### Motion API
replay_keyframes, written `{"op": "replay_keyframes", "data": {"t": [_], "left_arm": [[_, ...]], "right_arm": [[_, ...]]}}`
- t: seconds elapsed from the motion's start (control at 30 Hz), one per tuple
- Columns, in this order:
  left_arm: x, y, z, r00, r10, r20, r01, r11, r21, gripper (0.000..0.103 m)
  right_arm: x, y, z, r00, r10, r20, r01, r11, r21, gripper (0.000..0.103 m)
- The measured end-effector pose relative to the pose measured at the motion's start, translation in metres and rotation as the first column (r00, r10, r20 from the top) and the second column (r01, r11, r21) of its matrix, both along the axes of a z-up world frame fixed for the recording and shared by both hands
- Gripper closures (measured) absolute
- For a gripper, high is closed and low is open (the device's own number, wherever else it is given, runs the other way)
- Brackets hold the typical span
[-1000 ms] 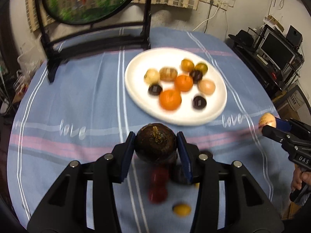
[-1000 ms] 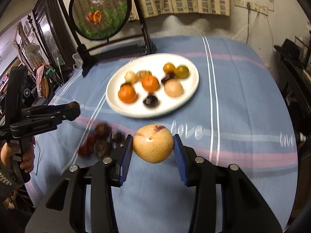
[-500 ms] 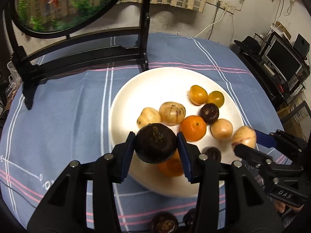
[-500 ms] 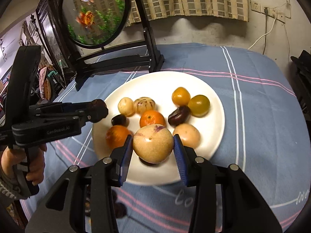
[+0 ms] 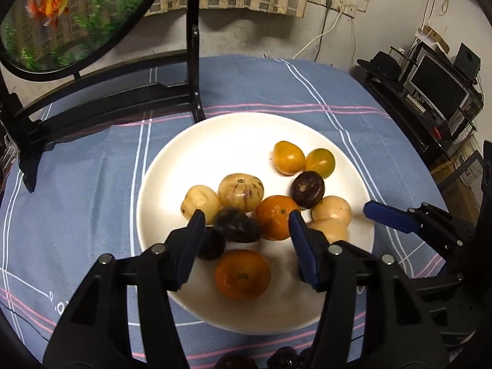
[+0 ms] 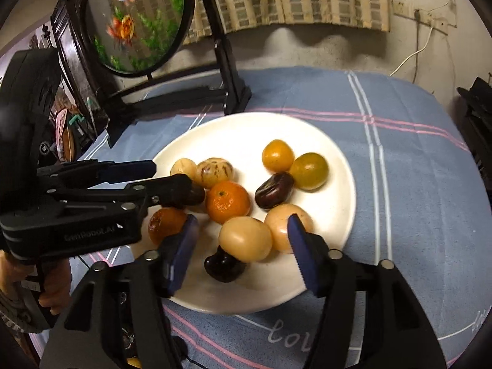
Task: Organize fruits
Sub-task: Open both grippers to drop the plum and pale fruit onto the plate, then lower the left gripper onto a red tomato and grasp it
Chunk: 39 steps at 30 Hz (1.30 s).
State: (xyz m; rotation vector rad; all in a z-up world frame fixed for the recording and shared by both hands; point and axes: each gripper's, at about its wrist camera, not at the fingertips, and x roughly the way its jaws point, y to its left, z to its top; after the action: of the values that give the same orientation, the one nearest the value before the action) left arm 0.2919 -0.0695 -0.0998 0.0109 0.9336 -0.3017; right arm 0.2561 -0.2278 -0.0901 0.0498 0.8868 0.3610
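One bench (image 5: 92, 184) under a blue striped cloth, with one round goldfish picture on a black stand (image 6: 138, 21) at the back. One round white plate (image 5: 221, 147) sits mid-bench and nearly all the fruit is on it.

The left gripper (image 5: 246, 218) and right gripper (image 6: 243, 220) both hang over the plate's near side. Both sets of fingers have just been opening and stand apart, gripping nothing.

A blurry dark purple fruit (image 5: 236, 226) lies between the left pair, its long axis crosswise. A round tan fruit (image 6: 246, 238) lies between the right pair, on a dark one.

The count per view is two orange mandarins (image 5: 243, 273), two yellowish fruits, four pale ones and three dark. A few more dark fruits (image 5: 283, 361) sit on the cloth.
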Motion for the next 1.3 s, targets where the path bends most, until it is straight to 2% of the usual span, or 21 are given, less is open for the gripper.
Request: {"op": "replay_keyframes", "data": {"t": [0.2,0.5,0.73,0.93,1.17,1.3], "left_arm": [[-0.031,0.030,0.011,0.998,0.057,0.007,-0.057,0.998,0.004,0.039],[-0.128,0.097,-0.025,0.978,0.162,-0.129,-0.156,0.986,0.052,0.036],[-0.182,0.100,-0.042,0.975,0.138,-0.175,-0.133,0.990,0.038,0.035],[-0.190,0.081,-0.051,0.983,0.082,-0.166,-0.077,0.996,0.040,0.035],[-0.184,0.080,-0.062,0.981,0.069,-0.182,-0.070,0.998,-0.003,0.035],[-0.180,0.083,-0.068,0.978,0.068,-0.195,-0.074,0.997,-0.023,0.042]], "right_arm": [[-0.035,-0.018,0.013,0.999,-0.047,-0.006,0.047,0.999,0.025,0.042],[-0.123,-0.029,-0.002,0.990,-0.081,-0.117,0.086,0.995,0.043,0.042],[-0.174,-0.017,-0.007,0.981,-0.049,-0.189,0.059,0.997,0.046,0.041],[-0.189,-0.006,0.012,0.990,-0.021,-0.142,0.022,1.000,0.003,0.040],[-0.200,-0.016,0.018,0.988,-0.067,-0.140,0.064,0.998,-0.022,0.039],[-0.202,-0.018,0.017,0.986,-0.084,-0.145,0.080,0.996,-0.030,0.039]]}}
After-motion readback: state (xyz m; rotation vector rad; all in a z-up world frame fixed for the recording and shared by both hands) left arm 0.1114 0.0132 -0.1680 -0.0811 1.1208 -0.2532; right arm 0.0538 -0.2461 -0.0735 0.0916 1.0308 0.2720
